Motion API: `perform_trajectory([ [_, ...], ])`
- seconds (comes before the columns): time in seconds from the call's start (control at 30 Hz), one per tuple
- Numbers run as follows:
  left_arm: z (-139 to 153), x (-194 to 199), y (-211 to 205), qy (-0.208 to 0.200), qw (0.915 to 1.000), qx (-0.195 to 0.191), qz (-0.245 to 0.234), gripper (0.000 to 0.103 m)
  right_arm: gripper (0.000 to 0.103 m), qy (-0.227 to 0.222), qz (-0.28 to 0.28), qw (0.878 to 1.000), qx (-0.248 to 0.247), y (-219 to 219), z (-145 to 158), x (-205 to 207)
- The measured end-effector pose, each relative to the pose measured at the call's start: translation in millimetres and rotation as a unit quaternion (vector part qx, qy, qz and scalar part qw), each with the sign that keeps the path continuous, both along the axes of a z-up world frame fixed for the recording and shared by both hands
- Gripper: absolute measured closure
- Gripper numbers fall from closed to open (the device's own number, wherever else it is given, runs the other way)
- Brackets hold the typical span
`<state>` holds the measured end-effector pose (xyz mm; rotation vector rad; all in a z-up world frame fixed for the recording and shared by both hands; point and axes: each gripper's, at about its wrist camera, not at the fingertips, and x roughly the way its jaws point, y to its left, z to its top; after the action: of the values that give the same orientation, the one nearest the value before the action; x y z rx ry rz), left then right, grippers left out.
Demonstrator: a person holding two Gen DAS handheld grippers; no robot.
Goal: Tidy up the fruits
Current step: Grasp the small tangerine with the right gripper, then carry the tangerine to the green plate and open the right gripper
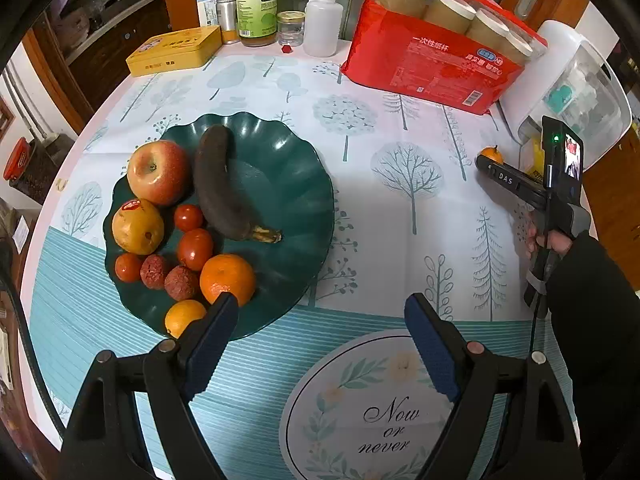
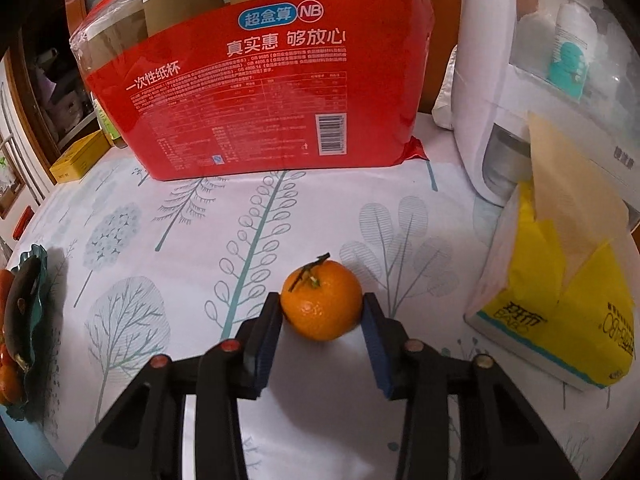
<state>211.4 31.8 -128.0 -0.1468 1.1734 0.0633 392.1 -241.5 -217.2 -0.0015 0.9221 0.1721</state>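
Note:
A dark green plate (image 1: 296,184) holds an apple (image 1: 158,172), a blackened banana (image 1: 220,188), a pear (image 1: 138,226), tomatoes, lychees and two oranges (image 1: 227,278). My left gripper (image 1: 320,312) is open and empty above the plate's near edge. A small mandarin (image 2: 321,300) with a stem sits on the tablecloth between my right gripper's (image 2: 322,312) two pads, which touch its sides. The mandarin (image 1: 489,153) and right gripper (image 1: 486,160) also show at the right of the left wrist view. The plate's edge (image 2: 28,280) shows at far left in the right wrist view.
A red pack of paper cups (image 2: 256,80) stands behind the mandarin. A yellow tissue pack (image 2: 560,300) and a white appliance (image 2: 488,80) are at right. A yellow tin (image 1: 174,50), bottles and jars (image 1: 256,4) line the table's back edge.

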Motion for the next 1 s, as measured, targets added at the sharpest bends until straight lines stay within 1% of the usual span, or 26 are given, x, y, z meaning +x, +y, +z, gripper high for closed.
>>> perform_trajectory([
  [0.13,3,-4,3,-0.006,1.0000,0.000,0.000,0.019,0.063,-0.005,0.000,1.000,0.009,0,7,-4],
  [0.3,10,-15,10,-0.014,0.9999,-0.002,0.006,0.019,0.063,-0.023,0.001,0.999,0.023,4,29,-14],
  [0.47,20,-30,20,-0.028,0.9996,-0.001,0.006,0.019,0.063,-0.040,0.008,0.998,0.038,19,53,-31],
  [0.6,24,-43,30,-0.033,0.9995,-0.003,0.001,0.019,0.063,-0.046,0.022,0.998,0.048,37,64,-51],
  [0.77,29,-59,45,-0.039,0.9992,-0.005,-0.008,0.019,0.063,-0.038,0.045,0.997,0.049,69,65,-83],
  [1.0,34,-76,79,-0.042,0.9988,-0.007,-0.024,0.019,0.063,-0.014,0.058,0.996,0.062,120,57,-123],
])
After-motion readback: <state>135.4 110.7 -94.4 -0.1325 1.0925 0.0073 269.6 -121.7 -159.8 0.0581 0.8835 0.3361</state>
